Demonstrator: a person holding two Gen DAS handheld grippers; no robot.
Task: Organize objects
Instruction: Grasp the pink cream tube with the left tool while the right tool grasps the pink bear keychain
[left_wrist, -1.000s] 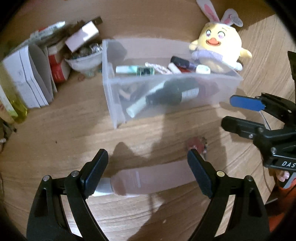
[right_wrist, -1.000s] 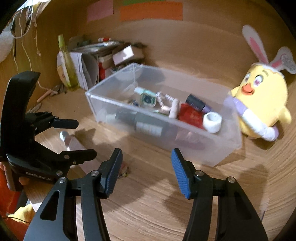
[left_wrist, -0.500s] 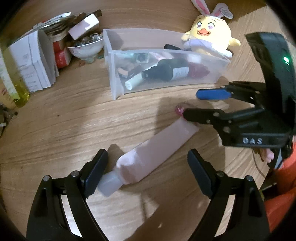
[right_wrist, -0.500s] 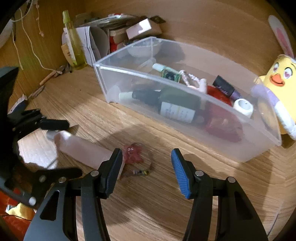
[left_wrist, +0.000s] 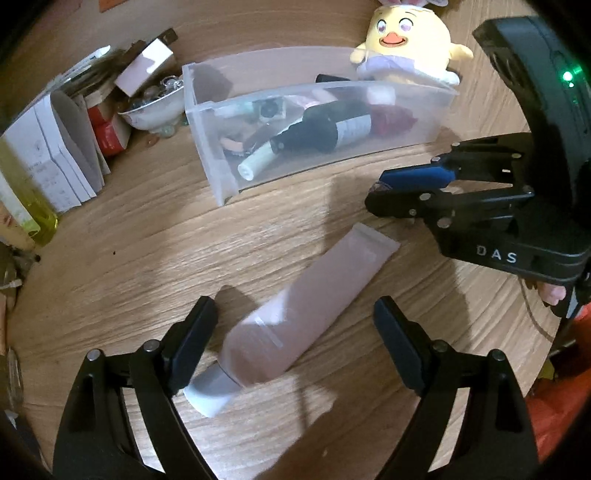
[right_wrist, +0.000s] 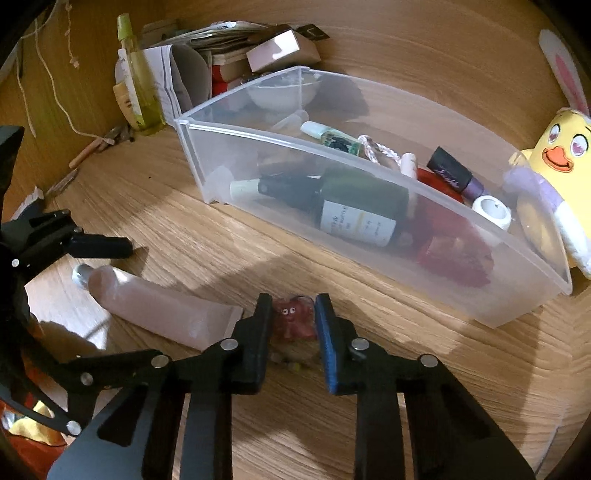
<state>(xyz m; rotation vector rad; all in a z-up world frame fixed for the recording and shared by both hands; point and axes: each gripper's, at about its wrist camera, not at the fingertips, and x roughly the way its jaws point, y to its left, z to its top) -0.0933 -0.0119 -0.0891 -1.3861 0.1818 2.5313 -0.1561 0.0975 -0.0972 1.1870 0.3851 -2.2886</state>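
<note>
The right claw has just been closing, and a small red toy with googly eyes sits between its two fingers, which now pinch it from both sides. The toy rests low on the wooden surface, near the front of a clear plastic bin. The left claw is spread wide. A long pink tube lies flat on the surface between its fingers, but the fingers do not press on it. The tube's white cap is at the near end, just beside the left finger of that claw, and its flat end points far and to the right, toward the right claw. In the right wrist view, the flat end of the tube lies just beside the left finger of the right claw. The bin sits farther back on the surface. Inside it lies a dark bottle with a white label, on its side. There is also something red, a small white roll of tape, a little purple bottle with a black cap, and a small green tube. A yellow chick plush with bunny ears sits at the far right end of the bin, touching it. To the far left of the bin are a white bowl with small shiny things in it, some boxes and papers, and a tall yellow-green bottle.
</note>
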